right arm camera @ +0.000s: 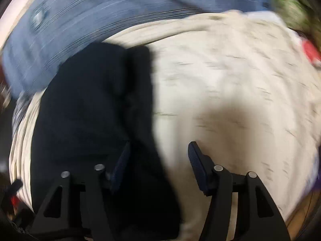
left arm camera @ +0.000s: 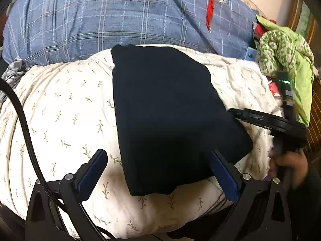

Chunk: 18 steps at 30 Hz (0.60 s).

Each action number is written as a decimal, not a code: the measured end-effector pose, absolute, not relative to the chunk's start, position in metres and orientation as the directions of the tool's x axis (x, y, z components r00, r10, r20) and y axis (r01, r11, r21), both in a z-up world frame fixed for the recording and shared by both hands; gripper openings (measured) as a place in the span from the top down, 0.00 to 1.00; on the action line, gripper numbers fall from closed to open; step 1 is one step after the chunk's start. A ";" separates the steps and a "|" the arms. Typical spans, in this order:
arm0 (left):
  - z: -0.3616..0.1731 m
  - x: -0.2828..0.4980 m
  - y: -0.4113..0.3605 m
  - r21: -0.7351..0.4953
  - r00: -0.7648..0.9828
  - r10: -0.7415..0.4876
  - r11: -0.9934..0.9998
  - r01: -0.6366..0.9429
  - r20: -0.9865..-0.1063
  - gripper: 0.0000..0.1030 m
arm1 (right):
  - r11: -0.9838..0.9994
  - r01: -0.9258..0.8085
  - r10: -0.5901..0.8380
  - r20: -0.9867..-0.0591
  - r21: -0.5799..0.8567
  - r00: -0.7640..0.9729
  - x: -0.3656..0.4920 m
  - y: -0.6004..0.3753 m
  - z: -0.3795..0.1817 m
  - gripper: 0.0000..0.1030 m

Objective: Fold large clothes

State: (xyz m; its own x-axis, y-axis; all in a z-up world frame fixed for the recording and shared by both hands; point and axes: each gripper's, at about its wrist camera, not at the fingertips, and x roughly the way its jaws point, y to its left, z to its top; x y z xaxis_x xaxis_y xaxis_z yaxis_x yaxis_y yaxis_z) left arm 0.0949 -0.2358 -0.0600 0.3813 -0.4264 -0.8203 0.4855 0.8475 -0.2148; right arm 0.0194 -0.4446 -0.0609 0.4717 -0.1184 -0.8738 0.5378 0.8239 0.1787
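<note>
A dark navy garment lies folded into a rectangle on the white leaf-print bedding. My left gripper is open and empty, its blue-padded fingers spread over the garment's near edge. My right gripper shows at the right of the left wrist view, at the garment's right edge. The right wrist view is motion-blurred: the right gripper is open, and the garment lies under its left finger on the bedding.
A blue plaid quilt is heaped behind the garment. A pile of green patterned clothes sits at the back right. A black cable runs down the left side.
</note>
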 end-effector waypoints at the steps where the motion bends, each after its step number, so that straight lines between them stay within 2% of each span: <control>1: -0.059 0.095 -0.234 -0.218 0.387 -0.426 0.851 0.478 -0.818 0.02 | 0.827 0.522 -0.106 -0.855 0.207 0.507 0.013 -0.440 -0.051 0.49; 7: -0.056 0.097 -0.228 -0.228 0.406 -0.426 0.863 0.451 -0.808 0.02 | 0.881 0.382 -0.023 -0.779 0.281 0.626 -0.015 -0.379 -0.011 0.49; 9: -0.062 0.096 -0.226 -0.232 0.391 -0.420 0.866 0.444 -0.819 0.02 | 0.890 0.354 0.016 -0.793 0.289 0.609 -0.017 -0.363 -0.024 0.49; 11: -0.073 0.098 -0.224 -0.240 0.361 -0.410 0.870 0.431 -0.838 0.02 | 0.896 0.379 0.000 -0.855 0.230 0.519 -0.012 -0.359 -0.055 0.49; 12: -0.080 0.099 -0.219 -0.257 0.336 -0.409 0.873 0.415 -0.848 0.03 | 0.894 0.404 -0.019 -0.884 0.194 0.468 -0.011 -0.361 -0.074 0.52; 14: -0.086 0.102 -0.208 -0.298 0.309 -0.426 0.874 0.385 -0.850 0.03 | 0.867 0.432 0.001 -0.867 0.249 0.498 -0.021 -0.367 -0.082 0.53; 15: -0.089 0.103 -0.196 -0.355 0.289 -0.465 0.863 0.359 -0.837 0.02 | 0.850 0.443 0.015 -0.852 0.286 0.523 -0.028 -0.369 -0.076 0.50; 17: -0.093 0.109 -0.184 -0.437 0.249 -0.520 0.841 0.319 -0.817 0.02 | 0.788 0.469 0.071 -0.815 0.400 0.576 -0.040 -0.381 -0.065 0.34; 18: -0.096 0.114 -0.178 -0.492 0.210 -0.558 0.819 0.295 -0.803 0.02 | 0.735 0.479 0.114 -0.783 0.480 0.611 -0.049 -0.389 -0.063 0.20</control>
